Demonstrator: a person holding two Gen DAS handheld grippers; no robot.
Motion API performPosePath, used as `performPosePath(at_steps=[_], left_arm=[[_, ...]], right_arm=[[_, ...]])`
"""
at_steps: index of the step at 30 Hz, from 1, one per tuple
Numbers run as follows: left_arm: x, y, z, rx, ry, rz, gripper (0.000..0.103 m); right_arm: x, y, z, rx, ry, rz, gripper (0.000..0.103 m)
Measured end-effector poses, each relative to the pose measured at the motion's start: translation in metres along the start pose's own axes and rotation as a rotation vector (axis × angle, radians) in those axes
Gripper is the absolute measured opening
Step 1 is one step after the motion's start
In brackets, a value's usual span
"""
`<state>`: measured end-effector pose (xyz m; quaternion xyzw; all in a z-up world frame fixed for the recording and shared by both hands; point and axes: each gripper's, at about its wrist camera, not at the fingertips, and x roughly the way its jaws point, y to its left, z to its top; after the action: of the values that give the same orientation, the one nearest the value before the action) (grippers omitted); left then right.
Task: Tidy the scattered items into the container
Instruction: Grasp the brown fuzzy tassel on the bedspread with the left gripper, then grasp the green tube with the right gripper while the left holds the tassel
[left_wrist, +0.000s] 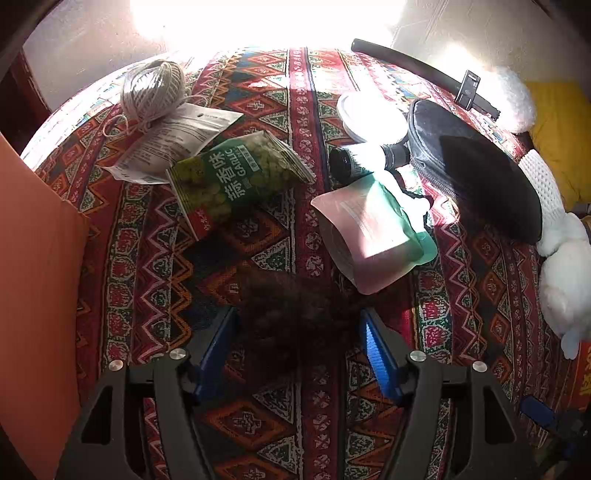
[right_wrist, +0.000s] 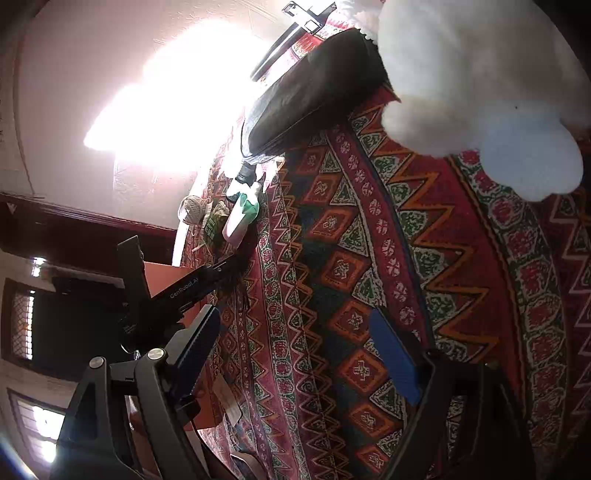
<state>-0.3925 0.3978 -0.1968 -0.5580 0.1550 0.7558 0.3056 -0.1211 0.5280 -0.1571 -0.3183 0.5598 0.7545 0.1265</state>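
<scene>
Orange container (left_wrist: 40, 295) at far left; twine ball (left_wrist: 153, 90), garlic pea bag (left_wrist: 236, 177), pink pouch (left_wrist: 369, 236) scattered on patterned cloth (left_wrist: 295, 406); left gripper (left_wrist: 299, 354) gaped wide, empty, likewise right gripper (right_wrist: 295, 354); risked crinkly bag slipping under shallow pinch.

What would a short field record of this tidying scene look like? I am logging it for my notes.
surface: red patterned woven cloth
left gripper: open, over a dark fuzzy clump
right gripper: open, nothing between its fingers
snacks: green garlic pea bag overlapping a white printed pouch
pouch: pink and green pouch
string: ball of beige twine
bag: black zipped fabric pouch
edge: orange box
</scene>
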Motion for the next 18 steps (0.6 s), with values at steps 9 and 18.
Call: performPosePath(at_steps=[9, 18], left_arm=[[-0.016, -0.016, -0.019, 0.082, -0.063, 0.092, 0.014], [-0.098, 0.029, -0.101, -0.086, -0.11, -0.119, 0.014]], right_arm=[[0.004, 0.019, -0.011, -0.094, 0.023, -0.028, 0.083], [0.013, 0.029, -0.025, -0.091, 0.067, 0.088, 0.082]])
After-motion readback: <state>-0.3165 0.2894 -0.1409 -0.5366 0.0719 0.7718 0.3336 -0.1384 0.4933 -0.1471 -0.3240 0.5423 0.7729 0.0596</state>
